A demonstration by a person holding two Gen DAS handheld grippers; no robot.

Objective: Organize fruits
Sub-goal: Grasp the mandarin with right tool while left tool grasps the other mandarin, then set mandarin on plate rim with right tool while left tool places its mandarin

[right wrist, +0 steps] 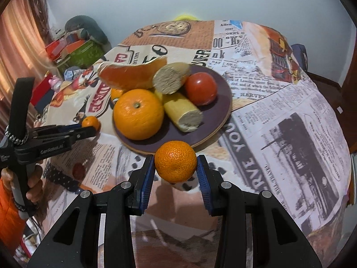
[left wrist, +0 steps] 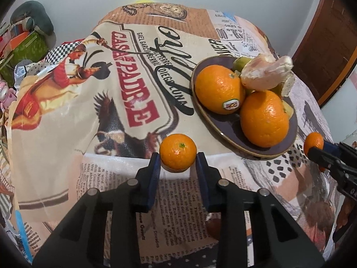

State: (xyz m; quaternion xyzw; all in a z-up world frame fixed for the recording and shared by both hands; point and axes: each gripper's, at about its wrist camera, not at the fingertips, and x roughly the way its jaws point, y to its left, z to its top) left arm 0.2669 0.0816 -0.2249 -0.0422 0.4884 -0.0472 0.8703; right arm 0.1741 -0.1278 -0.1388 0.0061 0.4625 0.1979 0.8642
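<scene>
My left gripper (left wrist: 178,156) clamps one mandarin (left wrist: 178,152) above the tabletop (left wrist: 111,174); my right gripper (right wrist: 175,163) clamps another mandarin (right wrist: 175,161). The plate (right wrist: 221,111) of fruit sits just ahead, between both.

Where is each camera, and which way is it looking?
Left wrist: on the left gripper, looking along its jaws at a mandarin before the plate.
Right wrist: on the right gripper, facing the plate from the other side; the person's left hand shows.
Shared: plate, oranges, tablecloth, each other's gripper.
</scene>
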